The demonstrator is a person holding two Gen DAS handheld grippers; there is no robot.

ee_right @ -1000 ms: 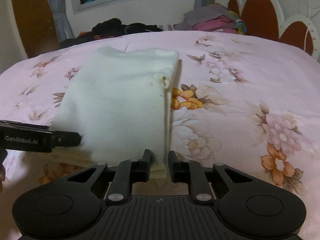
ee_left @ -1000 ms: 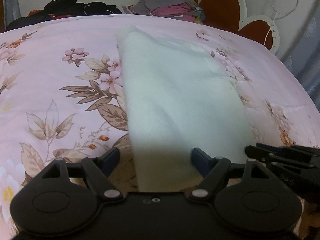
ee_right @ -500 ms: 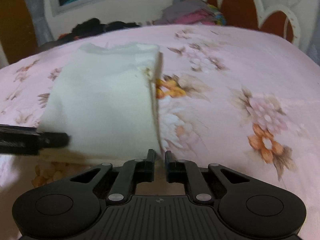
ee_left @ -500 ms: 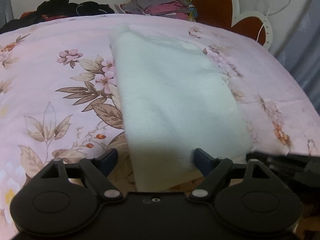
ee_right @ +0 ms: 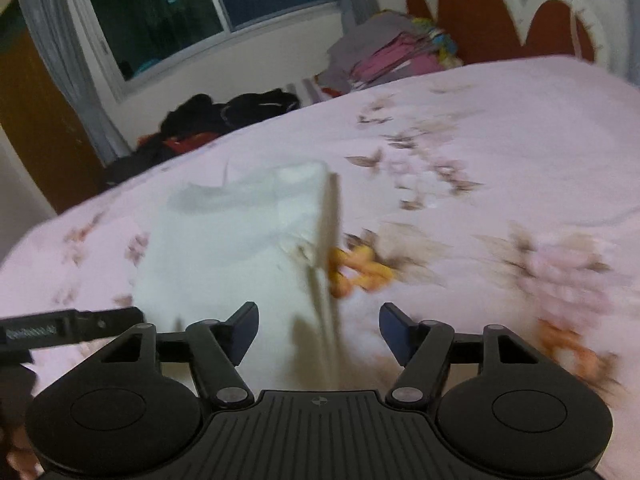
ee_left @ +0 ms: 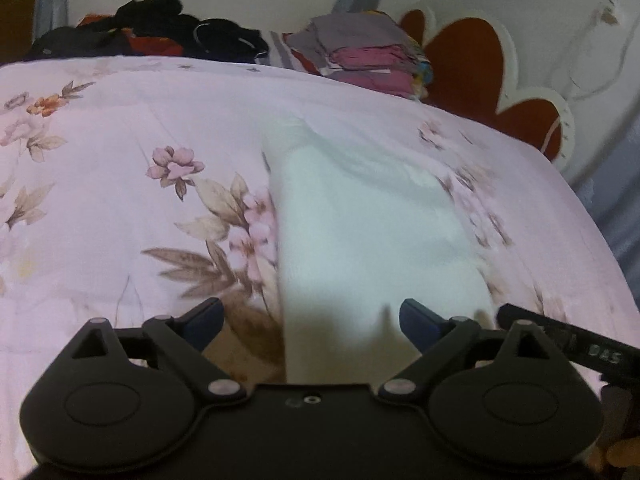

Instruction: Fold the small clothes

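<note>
Cloth (ee_left: 372,232) folded white, flat on bedspread (ee_left: 120,208), long axis running straight away from both tools. Left gripper (ee_left: 312,322) and right gripper (ee_right: 318,326) spread wide, holding nothing, near edge between each pair; contact blurred, probably none.

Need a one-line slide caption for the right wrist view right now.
Right gripper open over the near edge of a folded white cloth on the floral bedspread.
</note>
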